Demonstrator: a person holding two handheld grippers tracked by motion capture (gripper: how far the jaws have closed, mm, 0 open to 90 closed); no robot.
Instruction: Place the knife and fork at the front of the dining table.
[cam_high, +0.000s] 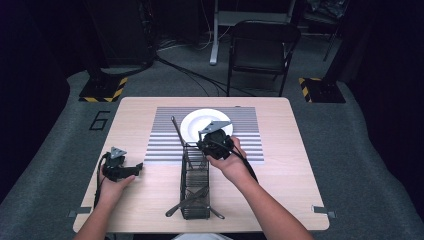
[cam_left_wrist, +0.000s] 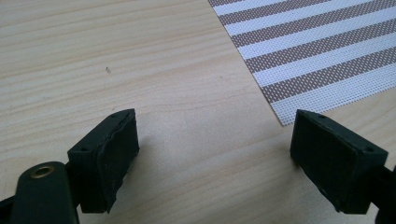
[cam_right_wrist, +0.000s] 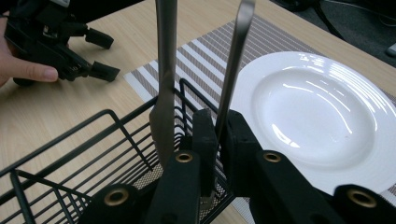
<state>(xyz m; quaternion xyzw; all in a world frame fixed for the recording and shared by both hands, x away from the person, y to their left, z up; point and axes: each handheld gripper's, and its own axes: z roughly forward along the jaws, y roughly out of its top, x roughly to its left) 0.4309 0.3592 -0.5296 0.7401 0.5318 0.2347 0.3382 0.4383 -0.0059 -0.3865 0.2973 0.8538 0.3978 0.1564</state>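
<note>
A black wire cutlery basket (cam_high: 195, 192) stands on the wooden table, its far end on a striped placemat (cam_high: 165, 142). My right gripper (cam_right_wrist: 218, 140) is at that far end (cam_right_wrist: 112, 140), shut on a thin metal utensil handle (cam_right_wrist: 236, 56) that stands upright between its pads. A second, broader metal handle (cam_right_wrist: 166, 51) rises just beside it, untouched. In the high view the right gripper (cam_high: 207, 144) sits in front of a white plate (cam_high: 197, 122). My left gripper (cam_left_wrist: 215, 154) rests low over bare wood at the left (cam_high: 135, 169), open with nothing between its pads.
The white plate (cam_right_wrist: 317, 107) lies on the placemat (cam_right_wrist: 205, 51) just past the basket. More utensils lie in the basket's near end (cam_high: 192, 200), with tips poking out both sides. A folding chair (cam_high: 262, 50) stands beyond the table's far edge.
</note>
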